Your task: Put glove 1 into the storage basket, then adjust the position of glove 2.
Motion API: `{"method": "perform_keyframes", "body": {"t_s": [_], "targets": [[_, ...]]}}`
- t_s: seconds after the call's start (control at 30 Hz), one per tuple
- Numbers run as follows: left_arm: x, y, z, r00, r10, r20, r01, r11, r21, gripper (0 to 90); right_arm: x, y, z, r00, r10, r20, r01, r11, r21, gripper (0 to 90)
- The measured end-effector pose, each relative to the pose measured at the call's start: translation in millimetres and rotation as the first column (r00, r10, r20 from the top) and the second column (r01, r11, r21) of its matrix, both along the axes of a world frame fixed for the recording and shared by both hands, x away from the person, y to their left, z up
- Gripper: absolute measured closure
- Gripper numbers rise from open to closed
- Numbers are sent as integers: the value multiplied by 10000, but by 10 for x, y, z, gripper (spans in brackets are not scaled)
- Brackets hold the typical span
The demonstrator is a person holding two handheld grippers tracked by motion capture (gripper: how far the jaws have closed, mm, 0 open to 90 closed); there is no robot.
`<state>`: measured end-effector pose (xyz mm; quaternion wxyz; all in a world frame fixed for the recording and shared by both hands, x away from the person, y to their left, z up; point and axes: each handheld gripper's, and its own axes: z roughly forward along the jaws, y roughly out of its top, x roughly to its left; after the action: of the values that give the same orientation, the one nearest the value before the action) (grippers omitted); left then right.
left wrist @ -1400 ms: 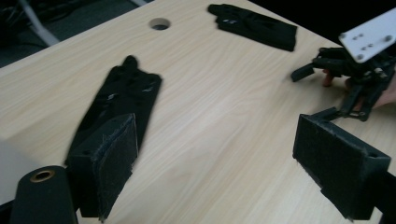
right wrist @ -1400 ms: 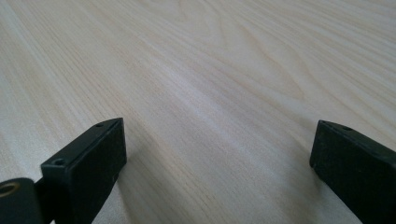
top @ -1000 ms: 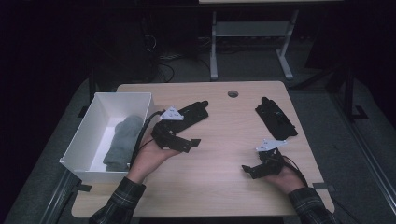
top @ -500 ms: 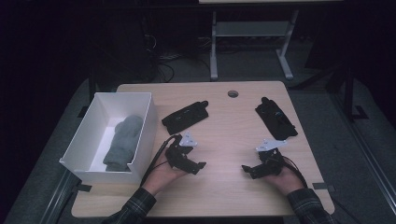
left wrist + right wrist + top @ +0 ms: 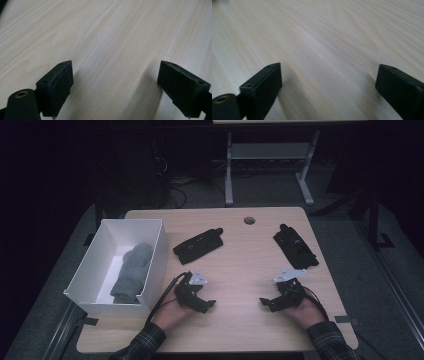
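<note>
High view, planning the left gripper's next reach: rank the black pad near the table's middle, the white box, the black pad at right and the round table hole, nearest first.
From the left gripper:
1. White box, just to its left.
2. Middle black pad, ahead of it; close to the box's distance.
3. Round hole, far edge.
4. Right black pad, across the table; close to the hole's distance.

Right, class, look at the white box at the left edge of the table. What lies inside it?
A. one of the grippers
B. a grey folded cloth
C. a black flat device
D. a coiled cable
B: in the high view a grey folded cloth lies inside the white box, while the two black flat devices lie out on the wooden table.
</note>
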<state>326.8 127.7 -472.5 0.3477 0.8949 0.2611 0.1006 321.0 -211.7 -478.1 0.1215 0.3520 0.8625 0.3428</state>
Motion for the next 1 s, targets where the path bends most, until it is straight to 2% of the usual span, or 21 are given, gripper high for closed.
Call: {"method": "perform_keyframes", "body": {"t_s": [0.07,0.1,0.17,0.23,0.33,0.4,0.5,0.57,0.67,0.8,0.9,1.0], "targets": [[-20,40,-29,9998,-96,176,101,9995,-301,127,-5,-5,36,9998,154,-126,-155,9998,-122,153],[-32,69,-49,9994,-162,296,177,9987,-484,127,-4,-9,48,9997,178,-176,-180,9998,-117,165],[-38,94,-53,9993,-213,300,230,9982,-555,128,5,-26,62,9995,207,-245,-207,9998,14,240],[-39,99,-52,9993,-223,292,239,9981,-564,128,9,-35,95,9996,159,-250,-159,9999,15,278],[-39,98,-52,9993,-224,295,240,9981,-561,128,5,-40,136,9996,244,-166,-240,9995,193,413],[-41,95,-54,9994,-193,285,210,9980,-602,127,7,-37,169,9993,374,18,-374,9991,209,559],[-43,92,-56,9995,-164,286,182,9978,-635,127,50,-49,241,9996,241,124,-245,9992,313,800],[-43,89,-54,9994,-144,309,163,9979,-623,127,93,-63,274,9997,131,230,-136,9997,199,900],[-41,90,-52,9994,-157,311,175,9980,-604,127,175,-98,306,9998,-52,200,49,9999,156,900],[-40,93,-50,9993,-175,316,193,9982,-576,127,291,-189,320,9984,-408,395,407,9992,15,900],[-38,106,-49,9992,-223,343,242,9982,-544,127,400,-304,338,9942,-856,658,855,9963,33,900],[-32,160,-48,9981,-492,361,510,9974,-504,127,474,-390,348,9893,-1221,794,1223,9925,33,900]]}}
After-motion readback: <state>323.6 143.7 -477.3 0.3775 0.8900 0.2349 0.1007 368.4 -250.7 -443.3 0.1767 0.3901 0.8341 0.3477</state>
